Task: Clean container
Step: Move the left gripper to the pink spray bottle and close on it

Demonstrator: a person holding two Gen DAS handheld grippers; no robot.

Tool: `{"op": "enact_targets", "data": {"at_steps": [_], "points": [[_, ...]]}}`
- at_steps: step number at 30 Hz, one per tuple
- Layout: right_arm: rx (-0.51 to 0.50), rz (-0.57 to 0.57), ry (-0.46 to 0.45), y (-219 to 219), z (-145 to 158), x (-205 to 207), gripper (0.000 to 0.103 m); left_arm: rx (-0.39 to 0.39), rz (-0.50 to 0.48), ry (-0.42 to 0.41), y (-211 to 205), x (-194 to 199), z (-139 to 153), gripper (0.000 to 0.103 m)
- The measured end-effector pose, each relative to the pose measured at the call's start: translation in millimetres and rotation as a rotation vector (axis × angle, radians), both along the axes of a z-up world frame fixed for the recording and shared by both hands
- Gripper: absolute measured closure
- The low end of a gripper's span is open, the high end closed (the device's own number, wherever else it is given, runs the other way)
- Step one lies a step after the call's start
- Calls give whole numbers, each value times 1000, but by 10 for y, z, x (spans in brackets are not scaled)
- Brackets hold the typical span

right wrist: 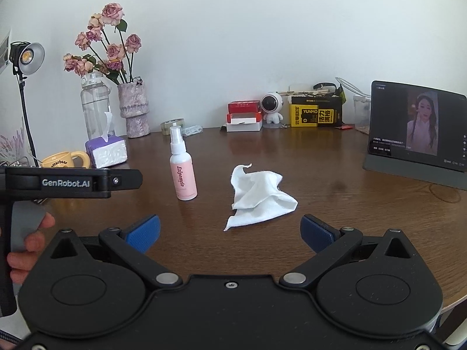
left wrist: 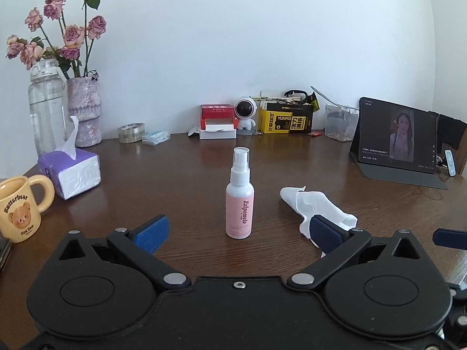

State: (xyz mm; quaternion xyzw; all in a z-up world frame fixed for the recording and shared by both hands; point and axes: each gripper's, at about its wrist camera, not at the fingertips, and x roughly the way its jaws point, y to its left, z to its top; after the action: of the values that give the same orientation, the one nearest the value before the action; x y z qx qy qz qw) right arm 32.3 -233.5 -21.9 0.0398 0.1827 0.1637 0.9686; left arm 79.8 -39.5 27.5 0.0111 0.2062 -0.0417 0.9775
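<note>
A pink spray bottle [left wrist: 240, 204] with a white cap stands upright on the brown table, straight ahead of my left gripper [left wrist: 238, 233], which is open and empty just short of it. A crumpled white wipe [left wrist: 309, 204] lies to the bottle's right. In the right wrist view the wipe [right wrist: 259, 195] lies just ahead of my right gripper [right wrist: 230, 233], which is open and empty, and the bottle [right wrist: 183, 169] stands to its left. The left gripper's body [right wrist: 67, 182] shows at the left edge, held by a hand.
A yellow bear mug [left wrist: 22, 207], a purple tissue box [left wrist: 70, 169], a clear water bottle [left wrist: 46, 108] and a vase of dried roses [left wrist: 84, 110] stand at the left. Boxes, tape and an astronaut figure [left wrist: 245, 113] line the back wall. A tablet [left wrist: 400, 137] stands at the right.
</note>
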Motion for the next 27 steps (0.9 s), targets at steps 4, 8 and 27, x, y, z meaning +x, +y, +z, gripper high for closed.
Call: {"op": "enact_targets", "data": {"at_steps": [4, 8, 27], "points": [[12, 0, -3, -67, 5, 5, 0, 2, -4, 44, -36, 248, 3, 0], [23, 0, -5, -134, 10, 9, 0, 17, 3, 65, -71, 444, -44, 0], [51, 5, 23, -260, -61, 122, 0, 55, 49, 125, -61, 1078, -386, 1]]}}
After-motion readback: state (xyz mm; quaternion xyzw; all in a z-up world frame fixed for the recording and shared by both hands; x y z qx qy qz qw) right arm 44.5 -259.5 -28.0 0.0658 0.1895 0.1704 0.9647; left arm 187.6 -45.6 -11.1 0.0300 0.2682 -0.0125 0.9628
